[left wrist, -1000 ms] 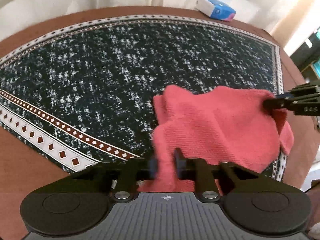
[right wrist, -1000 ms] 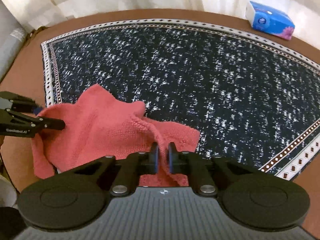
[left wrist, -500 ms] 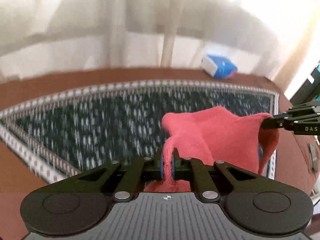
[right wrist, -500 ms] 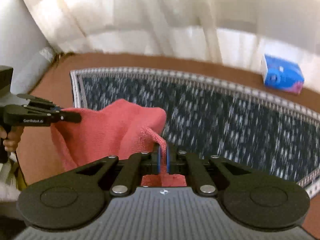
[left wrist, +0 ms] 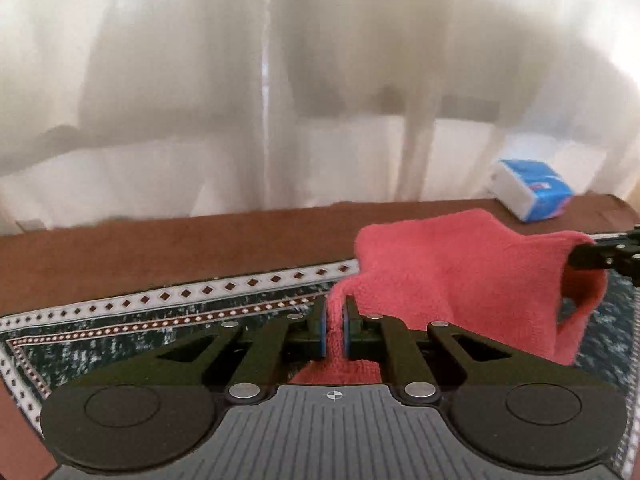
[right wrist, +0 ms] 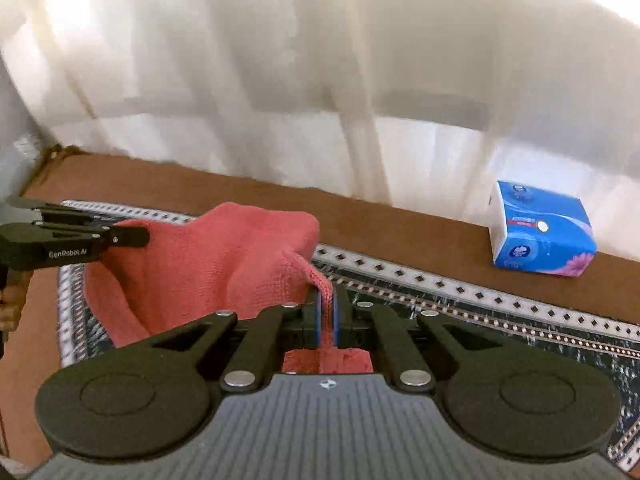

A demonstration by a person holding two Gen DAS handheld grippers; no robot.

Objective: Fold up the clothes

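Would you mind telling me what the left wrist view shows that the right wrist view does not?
Only the left wrist view shows the left gripper pinching the red cloth up close. Only the right wrist view shows the right gripper doing so, and the person's hand at its edge. Both show the cloth, patterned mat and tissue pack.

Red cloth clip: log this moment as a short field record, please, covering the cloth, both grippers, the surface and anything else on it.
cloth: red knit cloth, lifted off the surface, slack between two pinched edges
left gripper: jaws shut on one edge of the cloth
right gripper: jaws shut on another edge
surface: brown table under a dark patterned mat with a diamond border
other item: blue tissue pack, on the table beyond the mat
background: white curtain
fold state: not yet folded
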